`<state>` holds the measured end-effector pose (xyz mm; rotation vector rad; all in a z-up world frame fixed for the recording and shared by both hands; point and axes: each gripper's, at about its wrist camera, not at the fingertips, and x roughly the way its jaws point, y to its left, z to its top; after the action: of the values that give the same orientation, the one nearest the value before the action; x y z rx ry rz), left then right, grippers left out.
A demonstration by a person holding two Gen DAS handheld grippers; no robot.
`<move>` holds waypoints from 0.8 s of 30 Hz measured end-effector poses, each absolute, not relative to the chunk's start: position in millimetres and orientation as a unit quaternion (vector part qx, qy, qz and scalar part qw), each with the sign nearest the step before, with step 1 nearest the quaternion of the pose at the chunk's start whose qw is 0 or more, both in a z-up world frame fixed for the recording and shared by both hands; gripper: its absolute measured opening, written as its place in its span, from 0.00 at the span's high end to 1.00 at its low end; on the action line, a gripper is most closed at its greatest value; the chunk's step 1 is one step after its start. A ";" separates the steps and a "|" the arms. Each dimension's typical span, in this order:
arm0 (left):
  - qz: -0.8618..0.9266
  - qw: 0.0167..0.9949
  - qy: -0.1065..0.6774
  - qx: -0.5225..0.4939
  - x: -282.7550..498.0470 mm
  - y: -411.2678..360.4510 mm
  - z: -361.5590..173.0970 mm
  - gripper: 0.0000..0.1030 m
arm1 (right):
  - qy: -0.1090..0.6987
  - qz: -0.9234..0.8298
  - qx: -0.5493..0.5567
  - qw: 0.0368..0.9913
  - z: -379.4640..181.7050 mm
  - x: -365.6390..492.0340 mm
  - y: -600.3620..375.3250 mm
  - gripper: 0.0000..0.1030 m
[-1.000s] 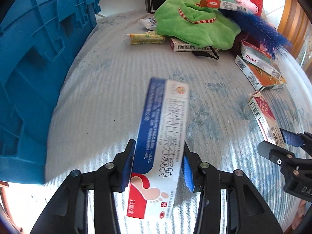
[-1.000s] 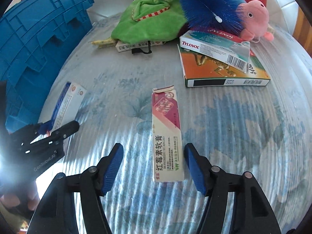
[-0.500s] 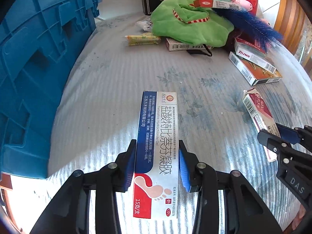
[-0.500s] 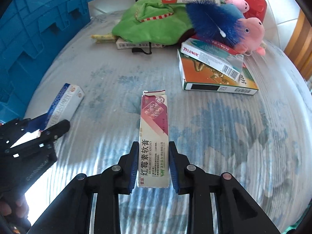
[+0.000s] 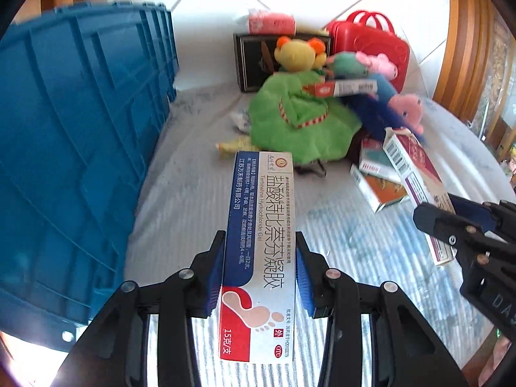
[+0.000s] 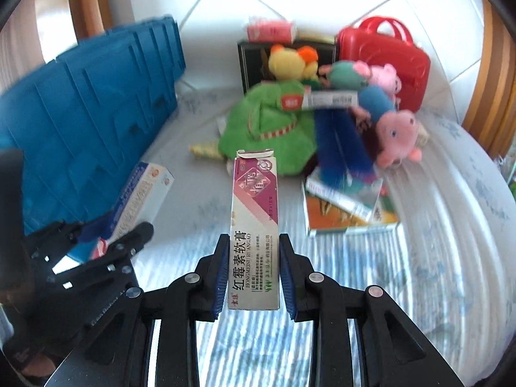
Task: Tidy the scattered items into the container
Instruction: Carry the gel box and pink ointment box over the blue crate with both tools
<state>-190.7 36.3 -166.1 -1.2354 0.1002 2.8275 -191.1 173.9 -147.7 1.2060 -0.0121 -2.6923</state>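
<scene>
At far left in both wrist views stands the blue crate (image 5: 80,148), its ribbed wall upright on the pale patterned cloth (image 5: 338,225), rising left of and ahead of both grippers. The coming move, I judge, turns on this: the crate lies to the left, and the left gripper (image 5: 259,271) is just beside its wall while the right gripper (image 6: 253,272) is farther off, with the left one between it and the crate. So the left hand looks the nearer to drop first. The crate's opening is not visible, so I cannot tell how high the boxes must go.

Next rightward, the left gripper pinches the blue-and-white gel box (image 5: 261,245) across its narrow width, the long axis running straight ahead along the fingers, the far end clear of the cloth. Its jaws have just been closing and now press both long sides of the box.

Right of it, the right gripper is clamped on the pink-and-white ointment box (image 6: 254,232) in the same way, long axis forward, torn flap at the far end.

Count: one crate, two grippers, two boxes held, one in each. Beyond them a heap remains: one green plush (image 6: 271,132), one yellow plush (image 6: 290,59), two pink pig toys (image 6: 398,138), one red case (image 6: 390,58), one black box (image 5: 254,61), and several flat cartons (image 6: 348,213) whose number blur hides.
</scene>
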 end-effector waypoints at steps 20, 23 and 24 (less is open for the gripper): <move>0.983 -0.019 0.023 -0.180 -144.5 -37.4 20.8 0.62 | 0.025 -0.953 0.244 0.177 16.2 -185.4 91.8 0.72; 0.986 -0.046 0.023 -0.162 -142.3 -67.3 33.5 0.62 | 0.033 -0.950 0.235 0.201 26.2 -186.1 58.1 0.73; 0.985 -0.058 0.023 -0.160 -143.2 -79.2 35.6 0.62 | 0.037 -0.950 0.231 0.207 28.7 -185.9 45.1 0.72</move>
<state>-143.2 -79.2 35.6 -0.5210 0.0751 3.2159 -185.9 45.1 28.7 0.6437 0.1029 -2.6444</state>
